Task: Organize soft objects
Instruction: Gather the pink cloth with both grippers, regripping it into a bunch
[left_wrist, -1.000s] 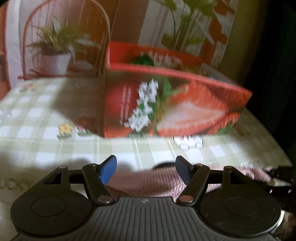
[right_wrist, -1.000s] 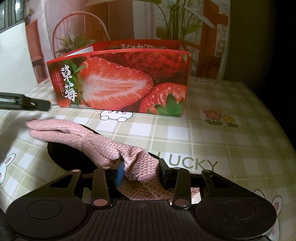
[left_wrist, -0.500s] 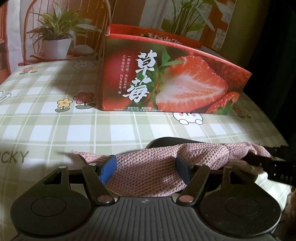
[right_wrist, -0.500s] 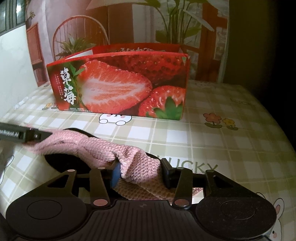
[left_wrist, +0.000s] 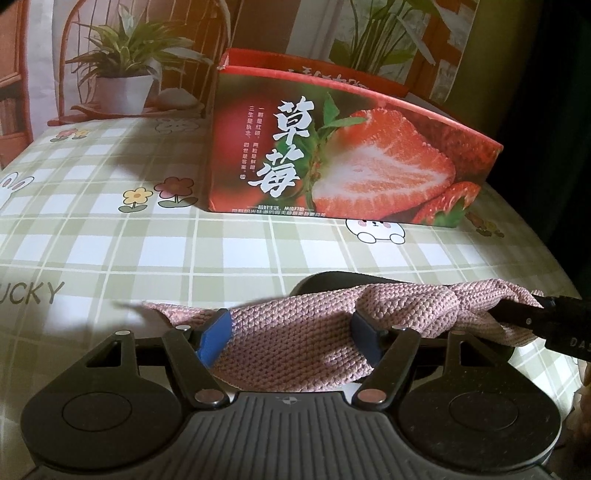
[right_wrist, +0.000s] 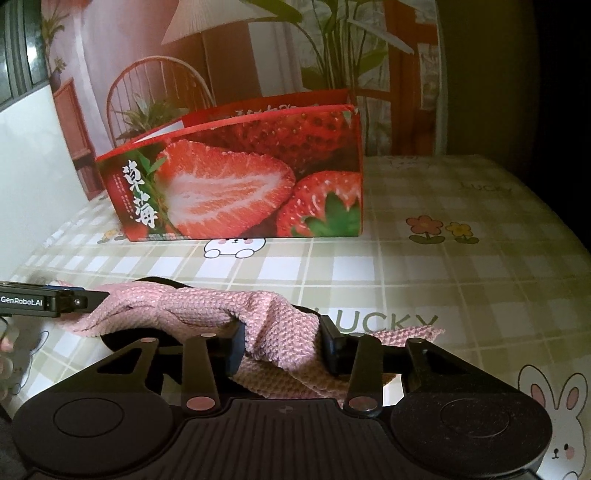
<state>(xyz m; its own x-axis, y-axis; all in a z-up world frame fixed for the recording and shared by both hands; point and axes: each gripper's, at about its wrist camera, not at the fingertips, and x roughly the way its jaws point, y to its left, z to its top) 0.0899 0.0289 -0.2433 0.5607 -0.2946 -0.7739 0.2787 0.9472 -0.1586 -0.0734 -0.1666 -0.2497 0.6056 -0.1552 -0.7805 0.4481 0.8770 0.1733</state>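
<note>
A pink knitted cloth lies stretched across a dark oval thing on the checked tablecloth. My left gripper stands open over one end of the cloth, which spreads wide between and past its blue pads. In the right wrist view, that gripper's finger reaches the cloth's left end. My right gripper has a bunched fold of the pink cloth between its pads, and its jaws are closing on it. One of its fingers shows as a black bar in the left wrist view.
A red strawberry-printed cardboard box stands open-topped behind the cloth. The green plaid tablecloth carries flower and rabbit prints. The table's edge drops into darkness on the right. The backdrop shows a potted plant and a chair.
My left gripper has come down and in over the cloth's left end; its view has steadied from blur. The right gripper stays on its fold, and the cloth's middle now hangs lifted.
</note>
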